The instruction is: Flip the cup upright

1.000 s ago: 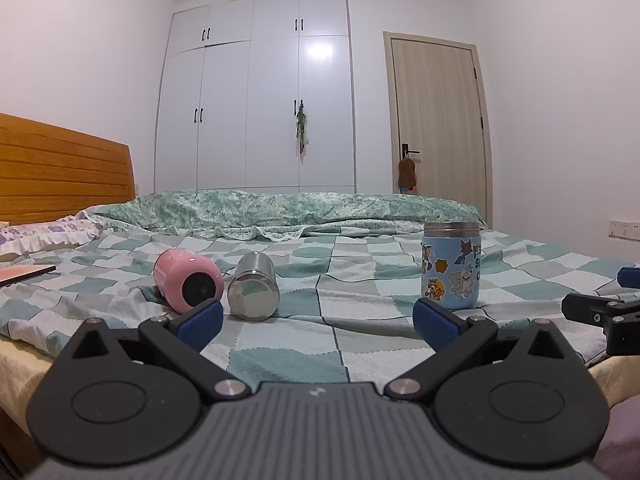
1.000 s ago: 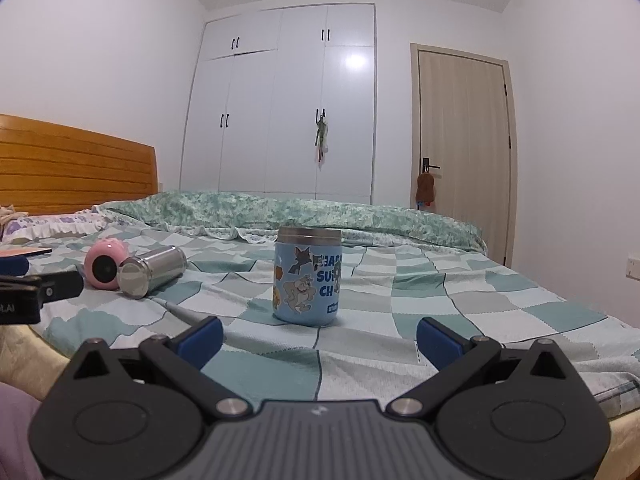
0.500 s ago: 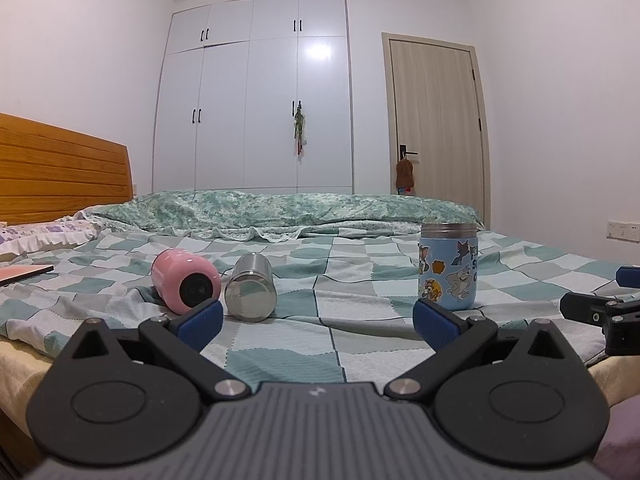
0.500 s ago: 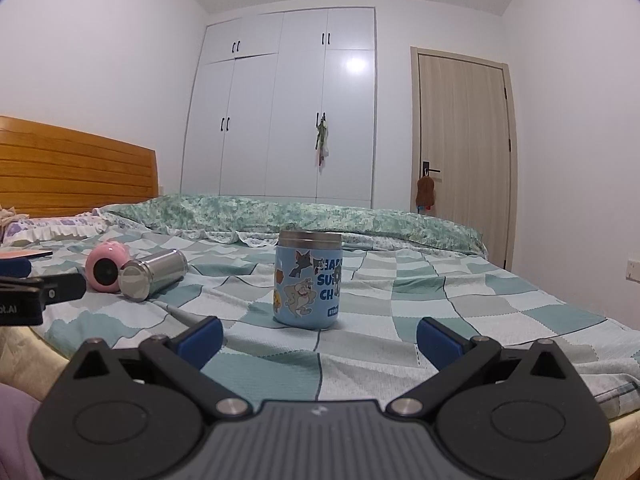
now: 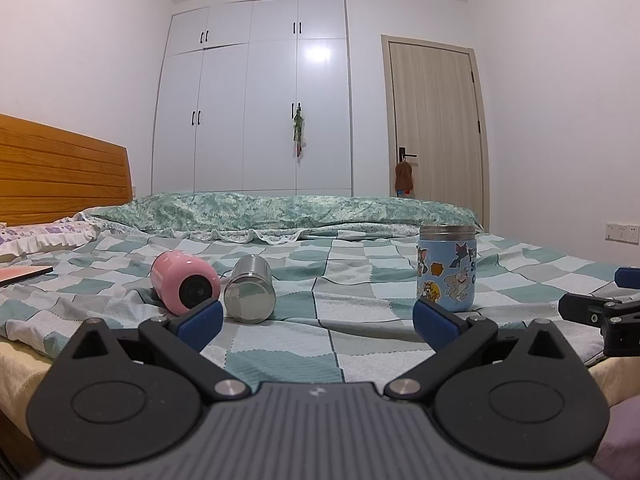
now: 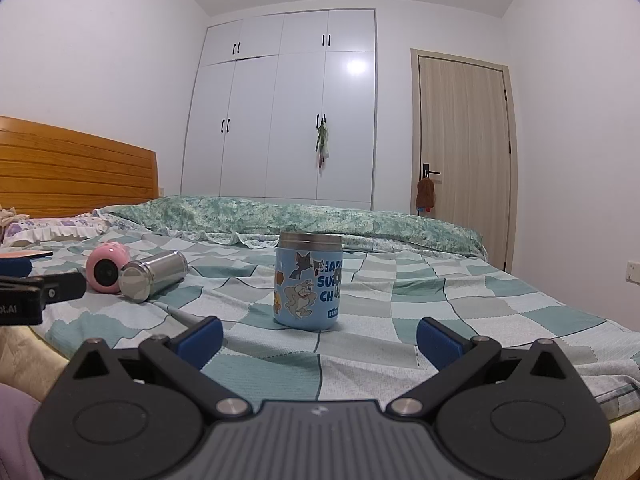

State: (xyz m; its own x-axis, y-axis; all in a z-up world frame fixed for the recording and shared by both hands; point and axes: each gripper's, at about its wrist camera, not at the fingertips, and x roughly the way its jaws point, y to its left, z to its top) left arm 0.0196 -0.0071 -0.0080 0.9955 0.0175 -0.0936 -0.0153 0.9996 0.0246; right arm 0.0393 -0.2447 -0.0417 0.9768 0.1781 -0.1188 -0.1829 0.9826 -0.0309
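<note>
Pink cylindrical cup (image 5: 185, 284) lying sideways on checkered bedsheet (image 5: 320, 344), long axis horizontal, end facing cam, touching steel cup (image 5: 250, 294) also tipped. Left gripper (image 5: 316, 320) & right gripper (image 6: 318, 336) both spread wide, holding nothing.

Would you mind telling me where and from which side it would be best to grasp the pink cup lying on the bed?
Probably across the round body of the pink cup, mid-length, coming down from above. It lies on its side with one end facing the camera, and the steel cup sits close on its right, so a sideways approach looks cramped. The open left gripper is nearest.
</note>
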